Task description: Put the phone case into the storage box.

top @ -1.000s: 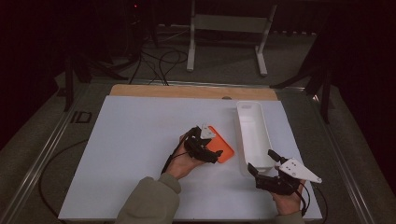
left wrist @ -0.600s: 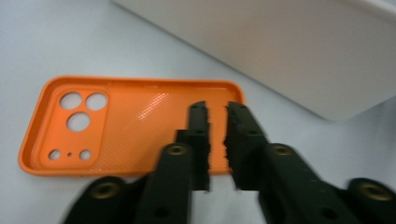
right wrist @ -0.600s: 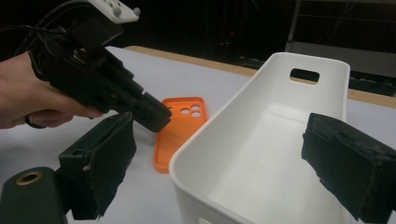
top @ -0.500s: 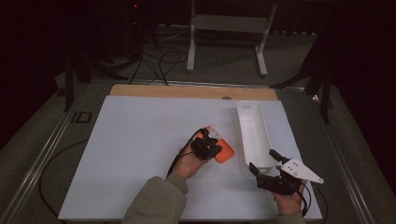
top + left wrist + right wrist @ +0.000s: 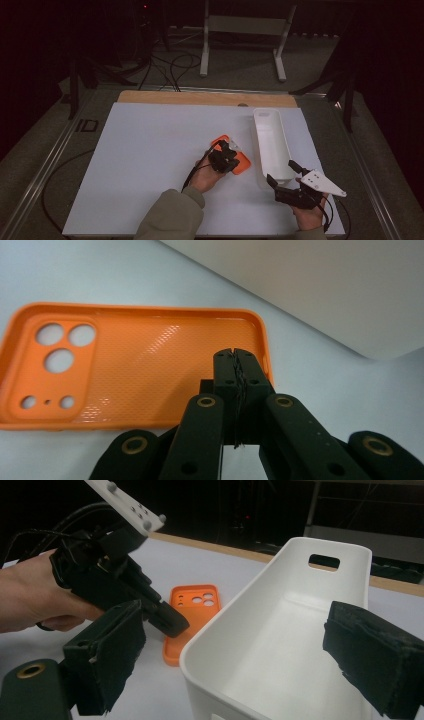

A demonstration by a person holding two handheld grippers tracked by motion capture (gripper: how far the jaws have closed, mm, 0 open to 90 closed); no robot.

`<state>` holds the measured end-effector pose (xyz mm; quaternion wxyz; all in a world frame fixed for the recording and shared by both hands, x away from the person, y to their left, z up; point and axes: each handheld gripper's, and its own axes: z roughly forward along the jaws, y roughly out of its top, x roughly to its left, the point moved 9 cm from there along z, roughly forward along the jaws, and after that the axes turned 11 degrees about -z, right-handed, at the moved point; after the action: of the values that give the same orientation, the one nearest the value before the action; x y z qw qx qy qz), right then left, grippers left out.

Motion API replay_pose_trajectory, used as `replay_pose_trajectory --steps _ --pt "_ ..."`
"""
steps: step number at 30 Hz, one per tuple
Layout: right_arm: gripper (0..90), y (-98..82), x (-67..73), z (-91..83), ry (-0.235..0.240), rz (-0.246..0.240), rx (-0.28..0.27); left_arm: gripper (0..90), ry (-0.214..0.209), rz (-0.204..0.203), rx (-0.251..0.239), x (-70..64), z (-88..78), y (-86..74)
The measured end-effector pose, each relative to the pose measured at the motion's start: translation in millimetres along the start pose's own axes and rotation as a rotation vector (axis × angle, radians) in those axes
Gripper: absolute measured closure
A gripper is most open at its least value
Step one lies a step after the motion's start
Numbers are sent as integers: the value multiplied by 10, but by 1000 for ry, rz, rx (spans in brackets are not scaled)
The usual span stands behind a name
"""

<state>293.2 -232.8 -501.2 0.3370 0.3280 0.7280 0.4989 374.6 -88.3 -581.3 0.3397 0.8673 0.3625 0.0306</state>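
Note:
An orange phone case [image 5: 244, 163] lies inner side up on the white table, just left of a long white bin [image 5: 256, 145]. My left gripper [image 5: 230, 149] is shut, its tips pointing down at the case [image 5: 125, 355] with nothing between them. In the left gripper view the closed tips [image 5: 234, 357] rest over the case's ribbed inside, near its right end. The right gripper view shows the left gripper [image 5: 175, 625] over the case [image 5: 195, 602]. My right gripper [image 5: 281, 171] stands open at the bin's near end, its pads [image 5: 107, 660] spread wide and apart from the bin's wall [image 5: 235, 610].
The bin [image 5: 310, 630] is empty, with a handle slot in its far end. A wooden strip [image 5: 200, 97] edges the table's far side. Cables and a metal stand [image 5: 245, 30] are on the floor beyond.
The left gripper has moved right and down over the orange case, and its jaws have gone from open to shut. The right gripper has stayed put.

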Motion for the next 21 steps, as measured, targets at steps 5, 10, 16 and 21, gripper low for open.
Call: replay_pose_trajectory --steps 5,10,16,21 --pt "92 -3 0 -2 -1 0 1 900 -15 12 25 -56 72 -40" --pt "92 -4 -4 -5 -2 -1 1 900 -26 16 45 -112 127 -87" --pt "92 -6 -7 -7 -4 1 2 900 -18 8 62 -87 125 -124" --pt "92 -4 -9 -14 -5 3 0 900 -10 2 73 -42 64 -179"
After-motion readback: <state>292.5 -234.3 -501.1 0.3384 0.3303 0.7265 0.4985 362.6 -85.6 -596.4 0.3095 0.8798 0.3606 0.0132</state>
